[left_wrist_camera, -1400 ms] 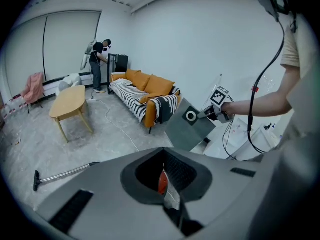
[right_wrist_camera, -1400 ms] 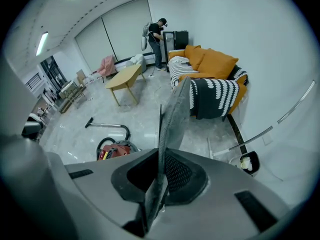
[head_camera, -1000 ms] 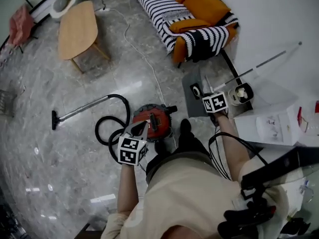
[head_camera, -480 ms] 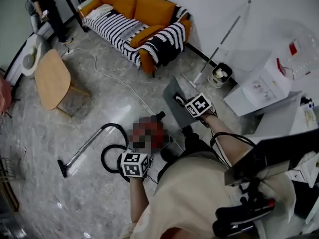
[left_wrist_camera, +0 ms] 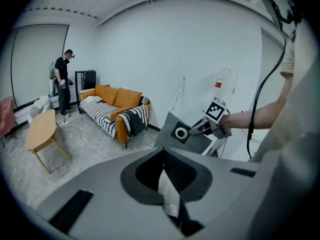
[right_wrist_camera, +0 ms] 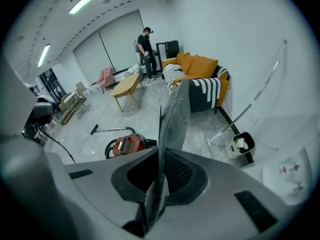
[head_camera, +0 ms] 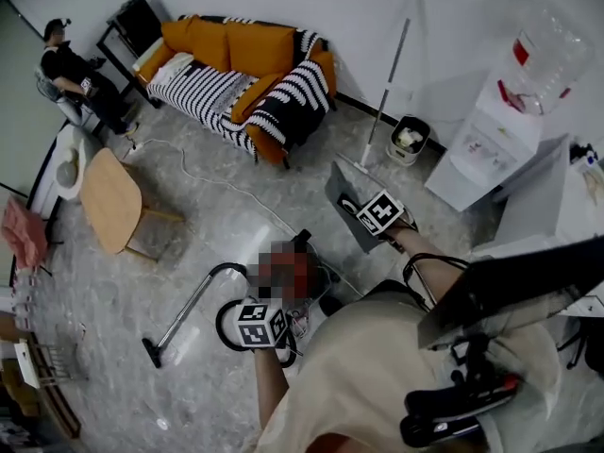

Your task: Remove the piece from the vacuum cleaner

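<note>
We find the right gripper [right_wrist_camera: 160, 153] clenched on the piece [right_wrist_camera: 175, 111], a flat grey panel that rises edge-on from between its jaws in the right gripper view. From the left gripper view the same panel shows its face, with a white ring set on a dark patch, and the jaws grip it at the edge nearest the ring. The piece is off the vacuum cleaner [right_wrist_camera: 129, 145] and held in the air, well apart from it, on the person's right. The red vacuum cleaner stands on the grey stone floor [head_camera: 189, 168], its black hose [head_camera: 226, 270] looped beside the body and its wand [head_camera: 184, 314] lying flat on the floor. We note the left gripper [left_wrist_camera: 162, 154] with its jaws brought together at the tips and nothing grasped between them; in the head view it hovers above the hose loop, just beside the vacuum cleaner. Further off we record an orange sofa [head_camera: 245, 50] with a striped throw, a wooden table [head_camera: 111, 201], a waste bin [head_camera: 408, 140] against the wall, and a second person [head_camera: 71, 74] by the sofa's far end.
</note>
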Demonstrator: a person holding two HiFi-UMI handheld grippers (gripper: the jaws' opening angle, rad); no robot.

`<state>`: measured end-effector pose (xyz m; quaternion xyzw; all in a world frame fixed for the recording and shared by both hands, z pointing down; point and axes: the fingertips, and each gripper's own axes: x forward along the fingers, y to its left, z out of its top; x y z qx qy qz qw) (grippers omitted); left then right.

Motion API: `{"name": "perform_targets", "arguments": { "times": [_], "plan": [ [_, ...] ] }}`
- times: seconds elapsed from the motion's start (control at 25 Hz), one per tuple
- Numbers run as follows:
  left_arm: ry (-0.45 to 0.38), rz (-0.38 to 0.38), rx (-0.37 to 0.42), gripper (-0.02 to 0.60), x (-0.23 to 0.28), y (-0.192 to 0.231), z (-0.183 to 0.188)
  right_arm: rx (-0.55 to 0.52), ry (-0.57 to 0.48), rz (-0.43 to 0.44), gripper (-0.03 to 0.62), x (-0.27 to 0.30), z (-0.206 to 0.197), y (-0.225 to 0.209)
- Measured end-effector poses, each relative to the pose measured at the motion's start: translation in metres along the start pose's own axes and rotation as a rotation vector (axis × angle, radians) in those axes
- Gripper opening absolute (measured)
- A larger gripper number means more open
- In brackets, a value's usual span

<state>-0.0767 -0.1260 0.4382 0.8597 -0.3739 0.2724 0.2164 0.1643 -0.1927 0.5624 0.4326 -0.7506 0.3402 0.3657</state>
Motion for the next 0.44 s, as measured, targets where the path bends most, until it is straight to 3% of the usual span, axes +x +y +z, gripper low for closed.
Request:
{"name": "perform_targets", "arguments": {
  "times": [0.16, 0.44],
  "plan": [
    [-0.023, -0.045, -0.006, 0.005, 0.019, -0.049, 0.024, 0.016, -0.034, 0.050, 0.025, -0.026, -0.020, -0.022],
    [-0.019, -0.013, 0.058, 0.005, 0.056, -0.126, 0.051, -0.011, -0.068, 0.091, 0.025, -0.069, -0.047, -0.076]
  ]
}}
